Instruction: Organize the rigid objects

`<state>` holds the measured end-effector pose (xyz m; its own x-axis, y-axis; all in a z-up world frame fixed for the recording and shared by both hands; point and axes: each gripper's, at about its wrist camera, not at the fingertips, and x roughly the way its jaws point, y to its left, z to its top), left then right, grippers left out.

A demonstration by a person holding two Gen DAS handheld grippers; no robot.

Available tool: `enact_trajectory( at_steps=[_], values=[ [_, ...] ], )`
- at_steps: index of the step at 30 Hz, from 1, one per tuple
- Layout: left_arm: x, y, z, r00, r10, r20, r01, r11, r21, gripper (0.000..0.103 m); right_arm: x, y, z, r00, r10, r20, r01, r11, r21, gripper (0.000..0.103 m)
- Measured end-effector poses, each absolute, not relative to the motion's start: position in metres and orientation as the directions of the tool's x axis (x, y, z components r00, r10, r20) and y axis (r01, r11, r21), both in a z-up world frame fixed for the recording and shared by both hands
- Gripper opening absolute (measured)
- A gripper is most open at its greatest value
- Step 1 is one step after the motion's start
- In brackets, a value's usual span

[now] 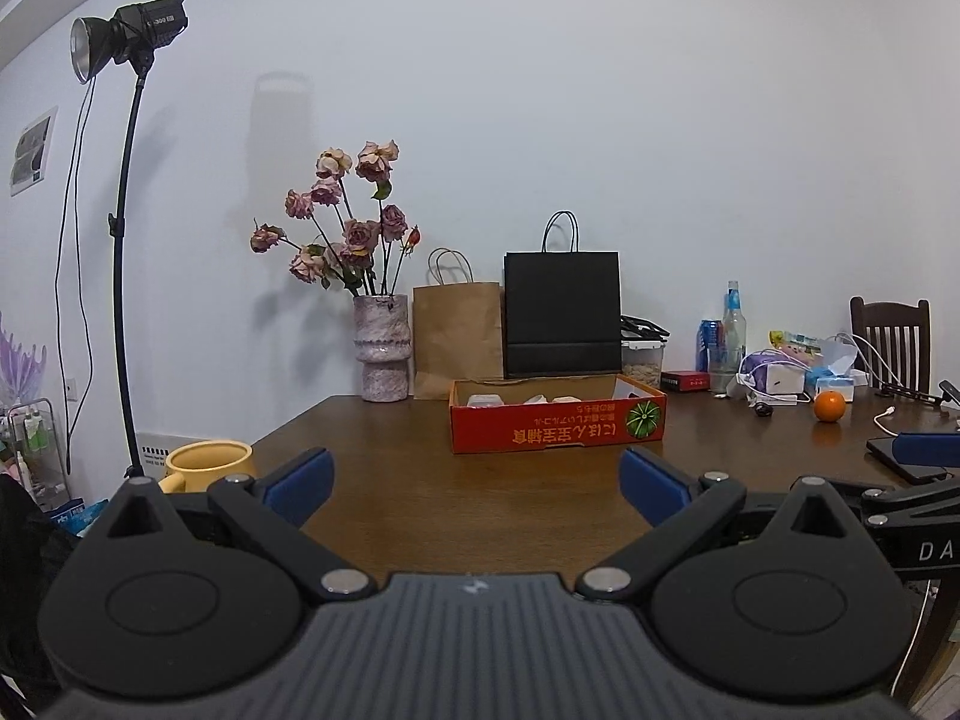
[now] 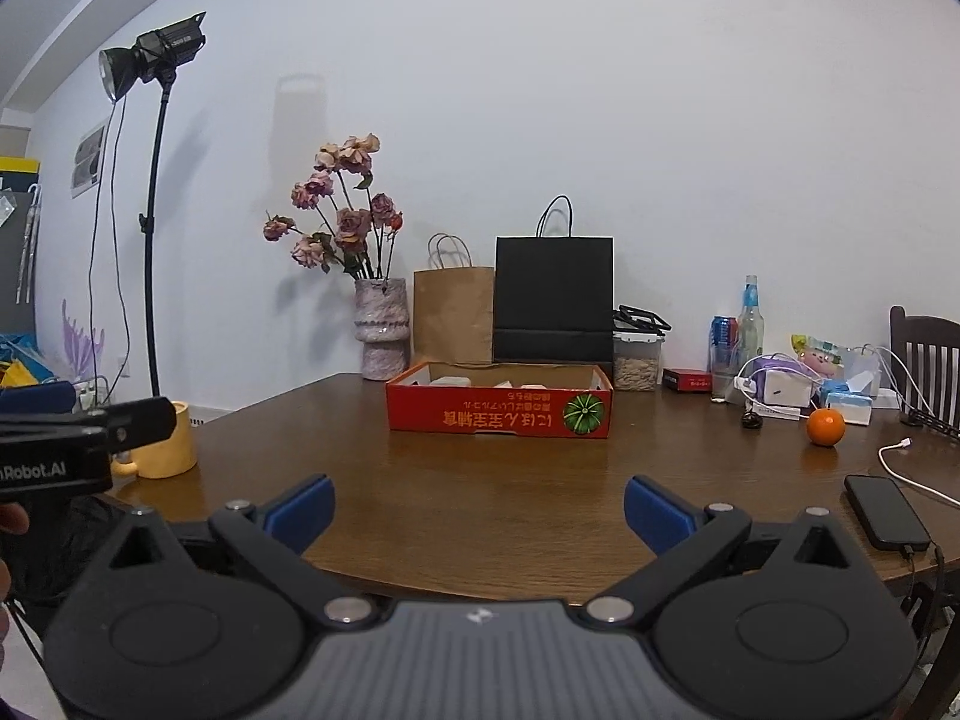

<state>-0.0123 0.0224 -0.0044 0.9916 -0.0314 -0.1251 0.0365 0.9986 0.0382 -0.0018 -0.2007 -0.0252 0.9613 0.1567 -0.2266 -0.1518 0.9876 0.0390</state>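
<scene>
The red cardboard box (image 1: 558, 423) sits in the middle of the brown table (image 1: 420, 510), its long side running left to right, with small white things inside. It lies straight ahead of both grippers, well apart from them. The left gripper (image 1: 477, 483) is wide open and holds nothing. The right gripper (image 2: 480, 510) is wide open and empty too. Neither looks clearly nearer. A yellow mug (image 1: 207, 465) stands near left; an orange (image 2: 825, 426) sits far right.

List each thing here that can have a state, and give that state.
left gripper: open, nothing between its fingers
right gripper: open, nothing between its fingers
red cardboard box: open-topped, pale items inside
yellow mug: upright
vase: upright, holding dried roses
black paper bag: standing
phone: flat, cable plugged in
studio lamp: cannot tell whether lit
</scene>
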Motion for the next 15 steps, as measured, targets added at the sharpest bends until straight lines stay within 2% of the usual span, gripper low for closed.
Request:
enact_trajectory(
  at_steps=[15],
  values=[
    [-0.0121,0.0209,-0.0047,0.992,-0.037,-0.124,0.043,0.998,0.044,0.103,-0.0011,-0.2016,-0.0260,0.962,0.163,-0.220,-0.156,0.986,0.050,0.103]
  ],
)
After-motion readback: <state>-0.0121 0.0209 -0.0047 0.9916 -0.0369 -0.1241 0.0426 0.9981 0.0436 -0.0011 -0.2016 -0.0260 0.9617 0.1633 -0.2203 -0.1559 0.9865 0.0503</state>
